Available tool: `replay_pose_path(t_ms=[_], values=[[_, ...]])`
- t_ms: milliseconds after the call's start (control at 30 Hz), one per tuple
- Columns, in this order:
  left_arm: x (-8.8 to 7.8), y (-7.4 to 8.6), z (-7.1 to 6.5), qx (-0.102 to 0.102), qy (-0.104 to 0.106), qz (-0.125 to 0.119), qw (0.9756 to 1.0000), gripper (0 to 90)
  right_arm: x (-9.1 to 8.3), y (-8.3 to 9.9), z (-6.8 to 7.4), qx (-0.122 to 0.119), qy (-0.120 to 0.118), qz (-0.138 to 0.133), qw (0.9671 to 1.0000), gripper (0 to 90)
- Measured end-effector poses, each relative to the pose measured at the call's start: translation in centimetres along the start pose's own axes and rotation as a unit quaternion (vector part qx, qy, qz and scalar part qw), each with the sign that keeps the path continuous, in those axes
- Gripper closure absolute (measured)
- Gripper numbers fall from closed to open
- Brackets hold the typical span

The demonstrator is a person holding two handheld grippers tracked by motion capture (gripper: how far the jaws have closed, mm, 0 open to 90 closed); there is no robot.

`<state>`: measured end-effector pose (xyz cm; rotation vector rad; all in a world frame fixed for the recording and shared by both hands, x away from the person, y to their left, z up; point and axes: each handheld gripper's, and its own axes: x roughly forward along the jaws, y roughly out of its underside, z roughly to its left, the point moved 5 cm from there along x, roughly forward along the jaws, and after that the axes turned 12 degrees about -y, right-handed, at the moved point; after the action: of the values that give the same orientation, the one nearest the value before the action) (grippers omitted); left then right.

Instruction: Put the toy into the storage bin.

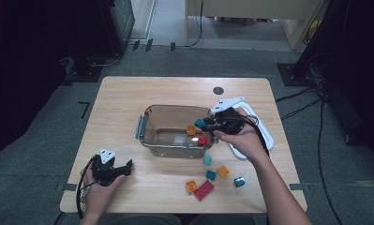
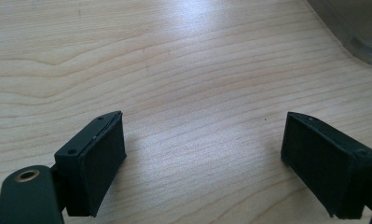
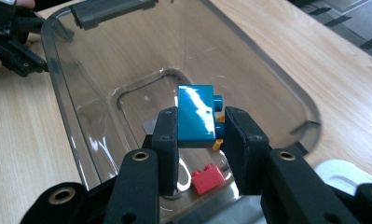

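two grippers are in your hands. your right gripper [image 1: 208, 123] pinches a teal brick [image 3: 196, 116] between its two black pads, and it hangs over the right end of the clear plastic tub [image 1: 147, 125], just above the rim. in the right gripper view the brick sits upright between the pads, its studs pointing to the right, with the tub's open inside below it. on the tub floor lie a red brick [image 3: 208, 179] and an orange brick [image 1: 191, 130]; the orange one is mostly hidden behind the teal brick in the right gripper view. your left gripper [image 1: 114, 172] rests low at the near left corner of the wooden table [image 1: 128, 93], well apart from the tub, its jaws spread wide over bare wood with nothing between them. the white lid [image 1: 264, 133] lies on the table just right of the tub, partly under your right hand [image 1: 243, 138]. near the front edge, more bricks lie loose: a small teal one [image 1: 207, 160] close to the tub wall, another teal one [image 1: 211, 175], two orange ones [image 1: 222, 171] [image 1: 191, 186], a flat red plate brick [image 1: 203, 190] and a teal piece [image 1: 239, 182] farthest right.
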<state>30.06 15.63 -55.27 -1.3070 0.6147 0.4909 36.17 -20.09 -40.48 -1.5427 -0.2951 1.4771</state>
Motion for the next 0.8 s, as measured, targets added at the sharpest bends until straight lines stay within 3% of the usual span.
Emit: replay_pose_path(t_ms=[267,567,800], values=[[0.0,0.0,0.0,0.000,0.000,0.000,1.0000,13.1,2.1,-0.6,0.2,0.003,-0.012,0.026,0.9996,67.8],[0.0,0.0,0.0,0.001,0.000,0.001,1.0000,13.1,3.9,-0.3,0.3,0.012,-0.014,0.081,0.9965,67.7],[0.0,0.0,0.0,0.001,0.000,0.001,1.0000,13.1,4.1,-0.4,0.6,0.015,-0.021,0.068,0.9974,56.3]])
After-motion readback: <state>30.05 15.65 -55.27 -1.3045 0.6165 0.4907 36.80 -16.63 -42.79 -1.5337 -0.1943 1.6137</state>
